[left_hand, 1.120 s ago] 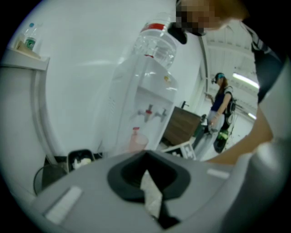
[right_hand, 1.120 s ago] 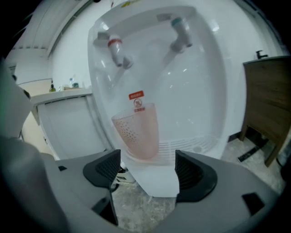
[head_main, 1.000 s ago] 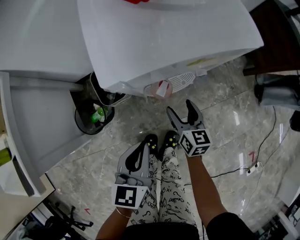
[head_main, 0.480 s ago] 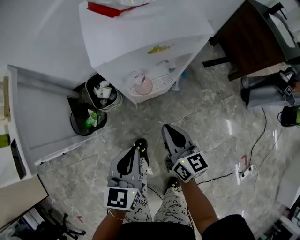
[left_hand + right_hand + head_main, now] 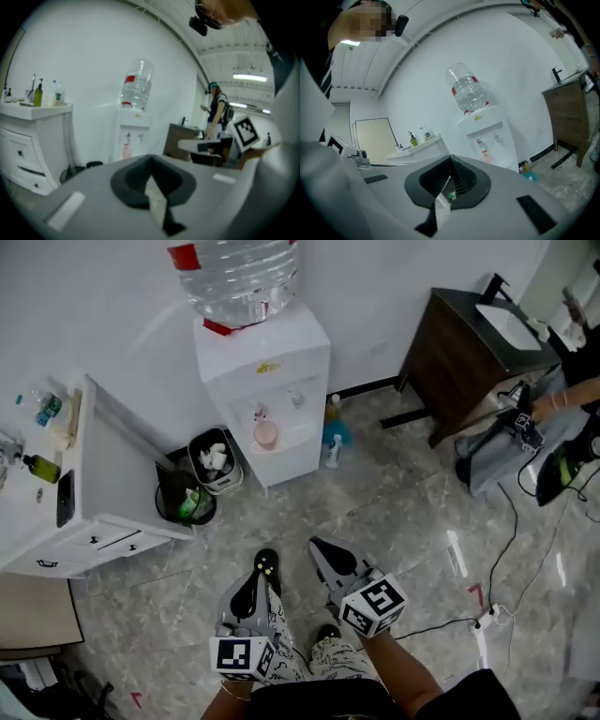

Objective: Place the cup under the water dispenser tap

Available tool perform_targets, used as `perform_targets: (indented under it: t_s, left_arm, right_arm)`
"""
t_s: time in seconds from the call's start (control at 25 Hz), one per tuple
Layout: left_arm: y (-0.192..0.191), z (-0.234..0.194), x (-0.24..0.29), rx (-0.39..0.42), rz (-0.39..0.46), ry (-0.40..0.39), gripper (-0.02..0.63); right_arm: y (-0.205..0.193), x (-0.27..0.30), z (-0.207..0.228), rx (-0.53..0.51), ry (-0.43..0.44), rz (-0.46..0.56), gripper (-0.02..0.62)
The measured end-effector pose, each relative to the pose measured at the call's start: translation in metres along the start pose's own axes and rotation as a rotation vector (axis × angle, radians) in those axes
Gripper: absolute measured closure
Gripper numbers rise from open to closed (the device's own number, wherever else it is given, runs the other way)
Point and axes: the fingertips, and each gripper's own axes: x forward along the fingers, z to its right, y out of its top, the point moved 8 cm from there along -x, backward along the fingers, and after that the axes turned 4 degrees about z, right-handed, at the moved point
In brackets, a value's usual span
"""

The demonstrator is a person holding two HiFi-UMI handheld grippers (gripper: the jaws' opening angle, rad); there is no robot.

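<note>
The pink cup [image 5: 266, 433] stands upright in the recess of the white water dispenser [image 5: 272, 352], below its taps. It also shows small and far off in the left gripper view [image 5: 127, 151] and the right gripper view [image 5: 485, 156]. Both grippers hang well back from the dispenser, over the person's legs. My left gripper [image 5: 253, 581] is shut with nothing in it, jaws meeting at the tip [image 5: 150, 161]. Beside it, my right gripper [image 5: 320, 546] is also shut and empty [image 5: 450, 160]. A big water bottle [image 5: 239, 277] tops the dispenser.
Two bins [image 5: 212, 461] [image 5: 186, 502] with rubbish stand left of the dispenser, beside a white cabinet [image 5: 103, 493]. A blue bottle [image 5: 333, 442] sits on the floor at its right. A dark vanity [image 5: 469, 343], a person [image 5: 574, 399] and a floor cable [image 5: 511, 540] are to the right.
Both grippers have drawn back from the dispenser and risen. The right gripper's jaws went from open to shut, empty. The cup stays in the dispenser's recess.
</note>
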Motion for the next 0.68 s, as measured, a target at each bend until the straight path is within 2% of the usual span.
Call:
perform_targets:
  t_s: [0.16,0.32,0.48,0.68]
  left_arm:
    - [0.038,0.035,-0.061,0.028,0.032,-0.015,0.611]
    - [0.077,0.051,-0.104,0.027,0.068,-0.039,0.611]
    - [0.116,0.056,-0.131,0.085,0.107,-0.093,0.611]
    - [0.178,0.04,-0.143,0.132,0.224,-0.106,0.611]
  right_arm:
    - [0.02,-0.078,-0.048,0.042,0.044,-0.072,0.581]
    - [0.049,-0.125,-0.081,0.009,0.049,-0.106,0.581]
    - [0.09,-0.15,-0.106,-0.044,0.045,-0.062,0.581]
    - [0.145,-0.144,-0.14,-0.067,0.032,0.094,0.581]
